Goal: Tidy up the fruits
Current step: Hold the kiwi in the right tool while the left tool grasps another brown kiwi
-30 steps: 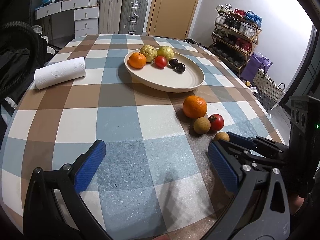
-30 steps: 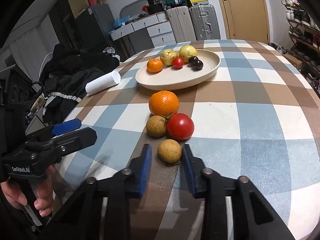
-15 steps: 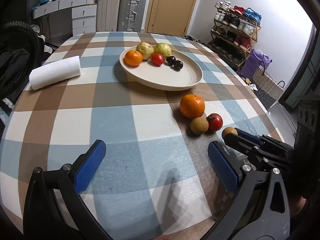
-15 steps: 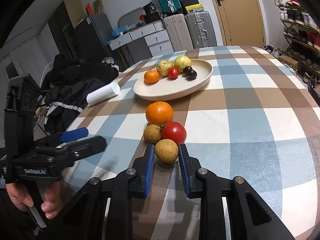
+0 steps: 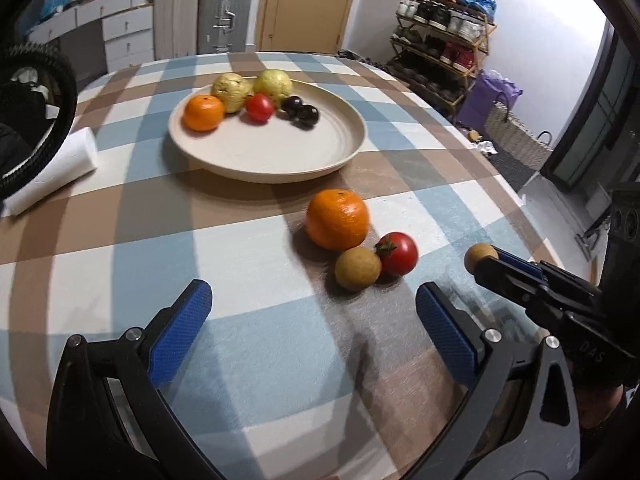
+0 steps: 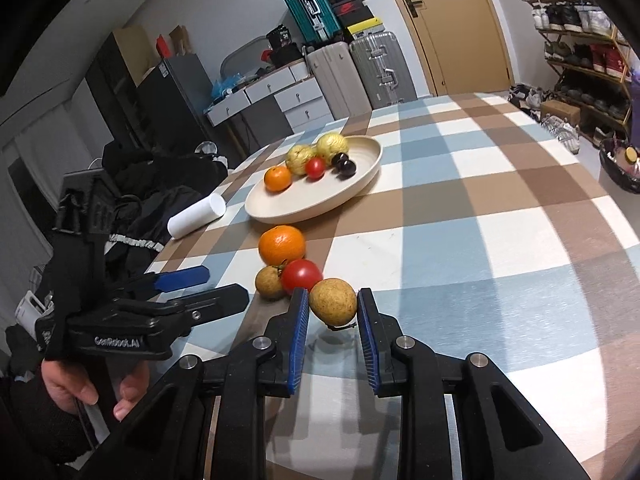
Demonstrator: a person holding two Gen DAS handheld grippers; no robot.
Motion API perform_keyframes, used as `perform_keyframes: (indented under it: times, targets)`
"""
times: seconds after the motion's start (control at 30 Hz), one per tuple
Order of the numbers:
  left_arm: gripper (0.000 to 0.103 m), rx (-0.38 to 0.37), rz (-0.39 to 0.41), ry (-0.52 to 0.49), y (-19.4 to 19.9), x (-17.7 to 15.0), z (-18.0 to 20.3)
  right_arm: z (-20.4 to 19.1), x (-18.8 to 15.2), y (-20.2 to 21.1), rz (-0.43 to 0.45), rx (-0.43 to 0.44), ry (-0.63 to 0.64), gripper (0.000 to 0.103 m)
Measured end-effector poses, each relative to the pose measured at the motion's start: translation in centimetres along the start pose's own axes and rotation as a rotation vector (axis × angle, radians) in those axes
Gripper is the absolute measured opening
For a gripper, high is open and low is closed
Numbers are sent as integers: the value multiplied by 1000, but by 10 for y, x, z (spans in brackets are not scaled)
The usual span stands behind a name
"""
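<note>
Desk (image 5: pixel 248 248), round, covered with a blue, brown and white checked cloth; seen in both wrist views.

Plate (image 5: pixel 344 148), cream, shallow, set toward the far side of the desk. On it, grouped at its far-left part: one small orange (image 5: pixel 203 113), two yellow-green knobbly fruits (image 5: pixel 232 87), one small tomato (image 5: pixel 259 107), two dark round fruits (image 5: pixel 306 114) touching each other.

Paper towel roll (image 5: pixel 52 172), white, lying on its side at the left desk edge, well apart from the plate.

Left gripper (image 5: pixel 312 312): jaws spread wide, nothing between them, held low over bare cloth near the front edge. A hand (image 6: pixel 84 388) is seen on its handle in the right wrist view.

Right gripper (image 6: pixel 333 322): jaws closed in on a brown longan (image 6: pixel 333 301), blue pads touching it on both sides. A shadow is seen on the cloth beneath the fruit, so it appears lifted clear of the desk; not fully certain.

Loose fruit on the cloth, between plate and grippers: large orange (image 5: pixel 337 219), nearest the plate; red tomato (image 5: pixel 397 253) with green calyx, just beside it; second longan (image 5: pixel 357 269), touching both the tomato and the orange.
</note>
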State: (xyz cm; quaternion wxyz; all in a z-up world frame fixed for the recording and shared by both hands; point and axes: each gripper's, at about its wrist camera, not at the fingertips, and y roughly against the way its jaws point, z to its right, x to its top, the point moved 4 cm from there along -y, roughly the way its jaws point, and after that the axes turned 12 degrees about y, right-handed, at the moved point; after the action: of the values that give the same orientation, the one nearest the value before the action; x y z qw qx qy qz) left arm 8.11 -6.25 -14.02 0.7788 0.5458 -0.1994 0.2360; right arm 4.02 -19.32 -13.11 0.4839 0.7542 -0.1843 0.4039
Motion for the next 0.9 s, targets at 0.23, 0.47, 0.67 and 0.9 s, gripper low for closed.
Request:
perform_keyframes:
  times: [0.23,0.47,0.67,0.9]
  targets:
    - [75,-61,-23,-34,-14,5,11,6,1,6,12,0,-2,25]
    - [39,-105,-45,-47,-21,3,15,5,2,4,3,1,15,25]
    - [23,-153,-58,-56,-22,2,14,3,3,0,-8,1,25,25]
    - [23,-193,-67,-47,-16,1,11,2,7,-3,-12,-1,26,25]
